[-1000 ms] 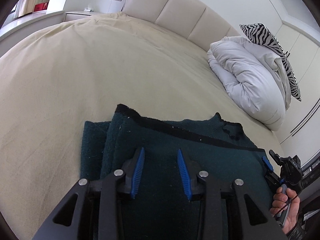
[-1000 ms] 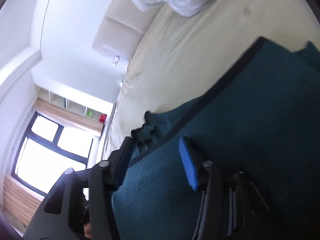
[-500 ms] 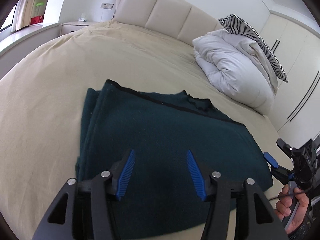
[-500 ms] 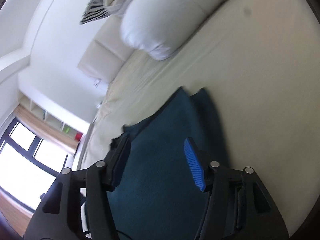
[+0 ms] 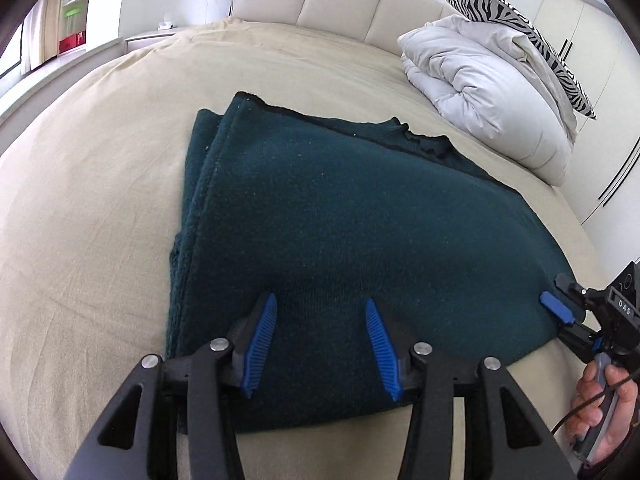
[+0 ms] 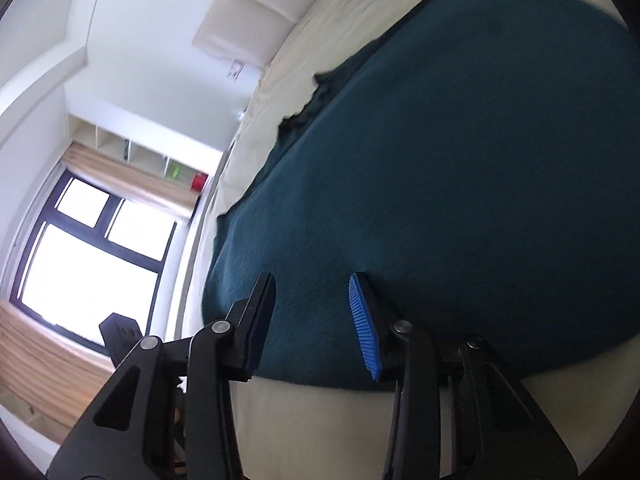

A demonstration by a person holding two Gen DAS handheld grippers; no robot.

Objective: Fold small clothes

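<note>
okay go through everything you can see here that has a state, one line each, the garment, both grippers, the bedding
dark green garment: folded in layers, lying flat on the bed, held by neither gripper.
left gripper: open, jaws just been closing, above the garment's near edge.
right gripper: open, jaws just been closing, nothing clamped.
white duvet: bundled by the headboard.
zebra pillow: leaning on the duvet.
bed sheet: spread, lightly wrinkled.

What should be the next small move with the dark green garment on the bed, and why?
Probably close both grippers on the garment's near edge: the left gripper and right gripper have just been closing, their jaws stand apart over that edge, and nothing is gripped.
</note>
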